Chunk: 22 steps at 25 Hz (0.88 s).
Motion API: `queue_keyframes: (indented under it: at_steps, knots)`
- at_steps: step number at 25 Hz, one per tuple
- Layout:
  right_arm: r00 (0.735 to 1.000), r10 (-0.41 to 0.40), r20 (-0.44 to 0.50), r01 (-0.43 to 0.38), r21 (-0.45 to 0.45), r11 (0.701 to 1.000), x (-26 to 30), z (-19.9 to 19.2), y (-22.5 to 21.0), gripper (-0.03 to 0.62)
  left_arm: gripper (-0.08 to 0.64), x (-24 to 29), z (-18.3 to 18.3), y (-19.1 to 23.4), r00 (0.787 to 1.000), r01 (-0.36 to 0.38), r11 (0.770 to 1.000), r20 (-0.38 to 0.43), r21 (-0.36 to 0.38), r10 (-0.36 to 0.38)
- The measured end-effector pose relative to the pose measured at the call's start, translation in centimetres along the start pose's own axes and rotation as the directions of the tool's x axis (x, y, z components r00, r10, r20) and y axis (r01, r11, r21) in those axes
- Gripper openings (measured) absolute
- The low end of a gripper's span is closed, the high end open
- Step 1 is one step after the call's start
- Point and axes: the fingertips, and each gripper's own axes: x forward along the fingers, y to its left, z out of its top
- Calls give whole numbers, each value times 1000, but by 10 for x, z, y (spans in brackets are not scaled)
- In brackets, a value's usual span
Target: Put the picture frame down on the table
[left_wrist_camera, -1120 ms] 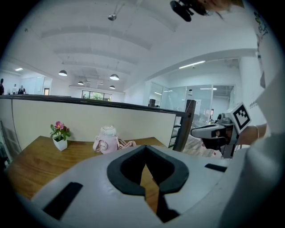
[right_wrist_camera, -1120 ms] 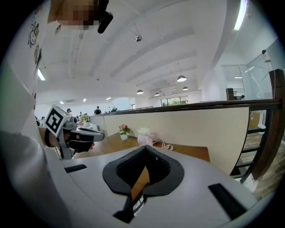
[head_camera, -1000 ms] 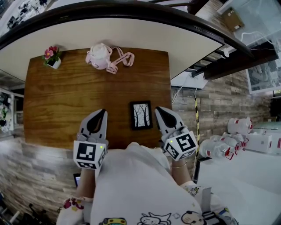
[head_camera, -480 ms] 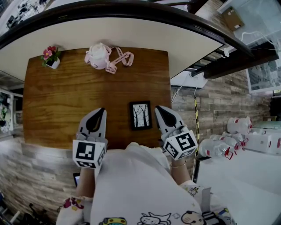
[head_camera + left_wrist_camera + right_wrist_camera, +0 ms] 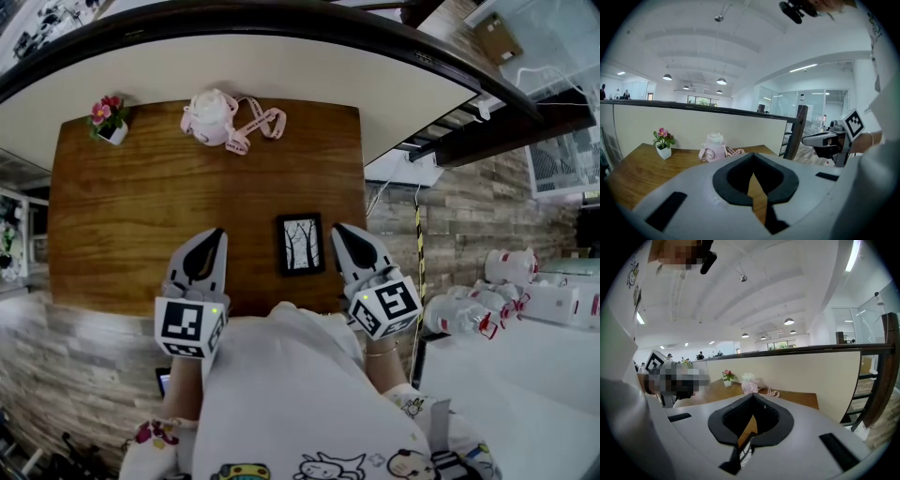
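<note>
The picture frame [image 5: 301, 245], black with a white print of bare trees, rests on the brown wooden table [image 5: 141, 206] near its front right corner, its face visible from above. My left gripper [image 5: 218, 234] is shut and holds nothing; it hovers over the table to the left of the frame, apart from it. My right gripper [image 5: 337, 232] is also shut and holds nothing, close beside the frame's right edge. In the left gripper view the left gripper [image 5: 753, 157] has its jaws closed together, as does the right gripper [image 5: 753, 397] in its own view.
A pink bottle [image 5: 212, 118] with a strap stands at the table's back edge, and a small flower pot [image 5: 111, 122] sits at the back left corner. A cream partition runs behind the table. The table's right edge drops to the floor just past my right gripper.
</note>
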Motion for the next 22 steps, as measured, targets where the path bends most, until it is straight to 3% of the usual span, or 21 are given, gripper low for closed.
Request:
queue_keyframes:
  at_steps: [22]
  knots:
    - [1000,0,-1,0,1,1000,0,-1,0,-2,3,-1,-2,0,1000,4,1000,2,-2,-4]
